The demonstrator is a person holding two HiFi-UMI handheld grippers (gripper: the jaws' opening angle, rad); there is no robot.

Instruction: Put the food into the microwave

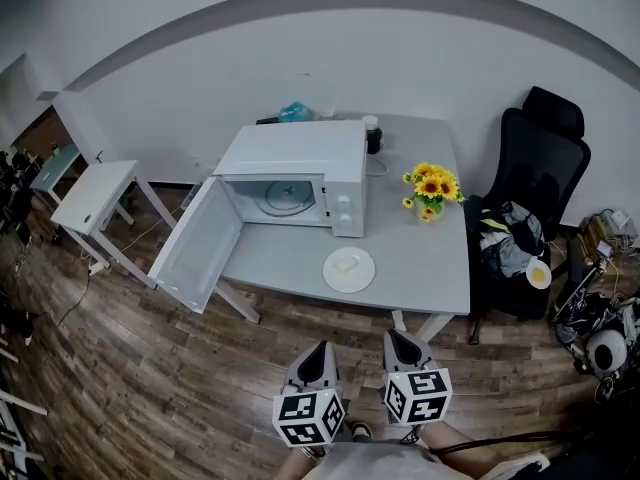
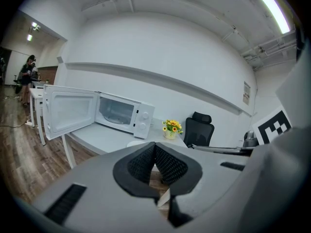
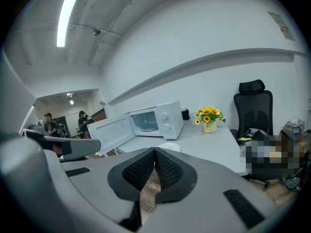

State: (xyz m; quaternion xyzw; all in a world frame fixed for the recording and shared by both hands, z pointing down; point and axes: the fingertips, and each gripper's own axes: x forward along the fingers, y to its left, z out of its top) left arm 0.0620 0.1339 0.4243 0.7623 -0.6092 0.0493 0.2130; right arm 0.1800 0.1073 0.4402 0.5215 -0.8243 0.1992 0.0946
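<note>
A white microwave stands on the grey table with its door swung wide open to the left and its cavity empty but for the glass turntable. In front of it lies a white plate with a pale piece of food on it. My left gripper and right gripper hang side by side over the floor, short of the table's near edge, both shut and holding nothing. The microwave and plate also show in the gripper views.
A pot of yellow sunflowers stands right of the microwave, a dark cup behind it. A black office chair with clutter sits at the table's right end. A small white table is at the left. People stand far off.
</note>
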